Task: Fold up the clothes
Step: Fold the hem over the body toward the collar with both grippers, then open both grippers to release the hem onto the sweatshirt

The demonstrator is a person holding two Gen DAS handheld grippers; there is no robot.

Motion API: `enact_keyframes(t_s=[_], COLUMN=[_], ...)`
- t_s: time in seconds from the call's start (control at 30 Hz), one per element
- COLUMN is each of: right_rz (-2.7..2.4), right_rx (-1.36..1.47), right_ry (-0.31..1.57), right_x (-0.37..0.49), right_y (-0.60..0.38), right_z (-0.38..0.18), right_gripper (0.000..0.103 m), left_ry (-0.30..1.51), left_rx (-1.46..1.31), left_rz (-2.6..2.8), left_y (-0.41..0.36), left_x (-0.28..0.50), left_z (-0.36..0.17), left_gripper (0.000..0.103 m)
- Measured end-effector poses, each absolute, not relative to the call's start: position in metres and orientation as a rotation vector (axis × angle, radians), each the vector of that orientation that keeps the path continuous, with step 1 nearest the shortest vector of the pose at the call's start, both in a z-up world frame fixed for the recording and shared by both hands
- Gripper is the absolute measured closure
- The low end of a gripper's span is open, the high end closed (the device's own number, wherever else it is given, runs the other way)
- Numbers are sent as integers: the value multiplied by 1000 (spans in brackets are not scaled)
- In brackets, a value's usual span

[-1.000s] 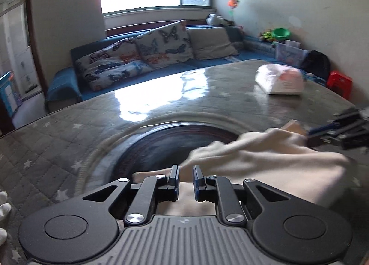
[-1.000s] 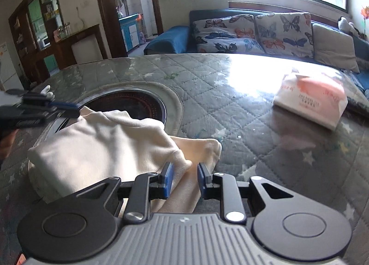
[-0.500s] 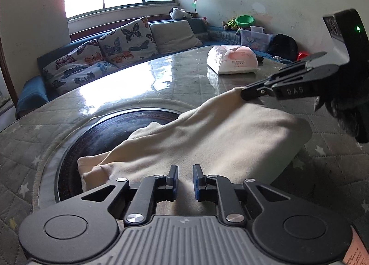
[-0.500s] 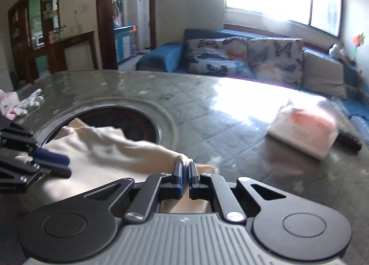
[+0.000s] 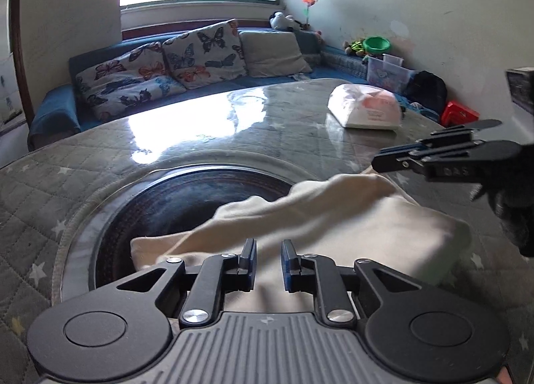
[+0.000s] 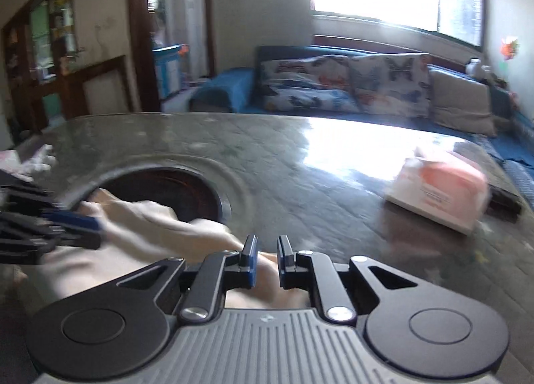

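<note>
The left gripper (image 5: 268, 258) hangs just above the cream garment (image 5: 333, 227), its jaws parted with nothing between them. The right gripper (image 6: 267, 257) is likewise parted and empty over the garment's far edge. The garment lies bunched and partly folded on the round table (image 5: 233, 127), half covering the dark round recess (image 5: 187, 197) at the table's centre. Beyond the garment a pink-and-white tissue pack (image 5: 365, 110) rests near the table's rim.

The round table (image 5: 110, 163) wears a grey quilted cover with pale stars under a glossy top, with a dark circular well (image 5: 187, 197) at its middle. A cream garment (image 5: 350, 223) lies partly over that well. Farther off sits a white-and-pink pack (image 5: 365, 110), possibly tissues.
</note>
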State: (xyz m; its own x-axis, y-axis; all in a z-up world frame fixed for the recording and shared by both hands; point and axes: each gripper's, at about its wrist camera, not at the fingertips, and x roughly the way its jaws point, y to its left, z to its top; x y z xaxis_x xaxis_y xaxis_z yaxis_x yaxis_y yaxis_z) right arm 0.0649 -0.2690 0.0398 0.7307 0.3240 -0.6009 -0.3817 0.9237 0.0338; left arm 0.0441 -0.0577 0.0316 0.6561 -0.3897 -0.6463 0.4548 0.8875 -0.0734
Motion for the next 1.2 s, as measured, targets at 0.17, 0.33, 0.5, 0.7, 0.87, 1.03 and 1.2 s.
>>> enact_keyframes(t_s=[0.17, 0.33, 0.5, 0.7, 0.87, 1.03, 1.2], right_rz=[479, 457, 494, 599, 618, 620, 605], right_rx=[-104, -98, -120, -205, -216, -216, -232], right_ry=[701, 731, 683, 647, 656, 672, 667], right_x=[84, 97, 71, 14, -4, -11, -15], right_y=[-239, -234, -240, -232, -227, -224, -222], right_z=[29, 18, 39, 53, 46, 36, 23], right_gripper=[93, 93, 92, 92, 92, 92, 92], left_ry=[776, 781, 731, 664, 662, 683, 668], left_rx=[39, -9, 49, 82, 122, 113, 121], left_rz=[-433, -411, -395, -493, -546, -538, -529], left_y=[-49, -41, -47, -62, -73, -73, -75], left_x=[75, 82, 62, 15, -12, -17, -21], left_z=[21, 17, 28, 47, 44, 30, 20], left_gripper=[86, 85, 84, 84, 83, 83, 83])
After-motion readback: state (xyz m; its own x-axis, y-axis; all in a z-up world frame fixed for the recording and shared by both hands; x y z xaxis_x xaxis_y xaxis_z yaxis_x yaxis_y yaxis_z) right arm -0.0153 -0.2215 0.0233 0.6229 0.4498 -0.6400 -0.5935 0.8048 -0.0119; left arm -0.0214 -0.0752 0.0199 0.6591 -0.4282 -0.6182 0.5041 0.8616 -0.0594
